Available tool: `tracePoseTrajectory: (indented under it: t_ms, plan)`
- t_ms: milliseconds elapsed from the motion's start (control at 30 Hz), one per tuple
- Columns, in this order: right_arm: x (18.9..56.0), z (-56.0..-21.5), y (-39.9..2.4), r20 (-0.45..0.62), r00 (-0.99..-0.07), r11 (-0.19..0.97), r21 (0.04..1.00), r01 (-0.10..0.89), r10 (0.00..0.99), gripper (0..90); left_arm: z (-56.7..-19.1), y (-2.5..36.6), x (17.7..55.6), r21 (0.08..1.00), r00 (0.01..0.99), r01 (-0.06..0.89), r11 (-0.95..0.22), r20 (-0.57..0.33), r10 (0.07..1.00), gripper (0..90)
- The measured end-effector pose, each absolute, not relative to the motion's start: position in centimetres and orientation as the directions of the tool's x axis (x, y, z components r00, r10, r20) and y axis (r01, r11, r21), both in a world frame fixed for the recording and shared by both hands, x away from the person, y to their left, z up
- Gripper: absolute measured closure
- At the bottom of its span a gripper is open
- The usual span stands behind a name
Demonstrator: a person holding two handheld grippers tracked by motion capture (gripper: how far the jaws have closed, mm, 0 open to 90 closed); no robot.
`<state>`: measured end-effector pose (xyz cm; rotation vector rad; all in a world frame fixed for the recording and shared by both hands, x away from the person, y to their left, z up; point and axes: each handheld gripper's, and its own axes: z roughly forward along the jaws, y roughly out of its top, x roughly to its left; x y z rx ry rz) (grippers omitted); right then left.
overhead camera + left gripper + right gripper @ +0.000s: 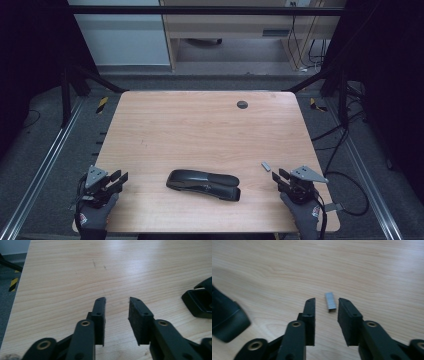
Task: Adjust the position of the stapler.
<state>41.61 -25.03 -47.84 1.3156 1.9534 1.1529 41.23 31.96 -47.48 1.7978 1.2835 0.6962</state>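
Desk (200, 130): black stapler (203, 184) near centre; staple strip (266, 165) right. Left gripper (119, 178) and right gripper (280, 176): jaws apart, empty.

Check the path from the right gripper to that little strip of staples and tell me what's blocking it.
Nothing visible blocks it. The strip of staples lies flat on bare table just ahead of the right gripper, lined up with the gap between its open jaws. The black stapler sits off to the side, clear of that path.
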Motion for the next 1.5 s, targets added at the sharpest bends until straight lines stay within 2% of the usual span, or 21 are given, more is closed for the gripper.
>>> tracePoseTrajectory:
  t_ms: [100,233,300,767,1133,1500]
  plan:
    - [41.4,-47.7,-24.6,0.046,-0.419,0.178,0.859,0.480,0.907,73.5,-47.4,31.5,41.0,0.851,0.342,0.496,-0.171,-0.010,0.940,74.5]
    - [40.8,-47.4,-23.5,0.066,-0.471,0.189,0.861,0.473,0.879,87.1,-47.3,30.8,40.5,0.850,0.355,0.491,-0.192,0.006,0.935,84.2]
    - [40.5,-47.4,-22.9,0.074,-0.497,0.199,0.858,0.473,0.864,90.0,-47.4,30.4,40.3,0.846,0.366,0.489,-0.212,0.022,0.931,86.4]
    - [39.0,-48.5,-17.2,0.130,-0.649,0.265,0.840,0.474,0.750,90.0,-47.5,30.0,40.2,0.846,0.368,0.491,-0.207,0.015,0.930,89.7]
    - [38.5,-49.8,-14.7,0.145,-0.695,0.318,0.811,0.491,0.704,90.0,-47.7,29.9,40.2,0.841,0.374,0.497,-0.213,0.014,0.928,89.7]
    - [38.7,-50.5,-14.2,0.147,-0.694,0.340,0.788,0.513,0.705,90.0,-47.7,29.7,40.3,0.840,0.377,0.499,-0.212,0.011,0.926,89.6]
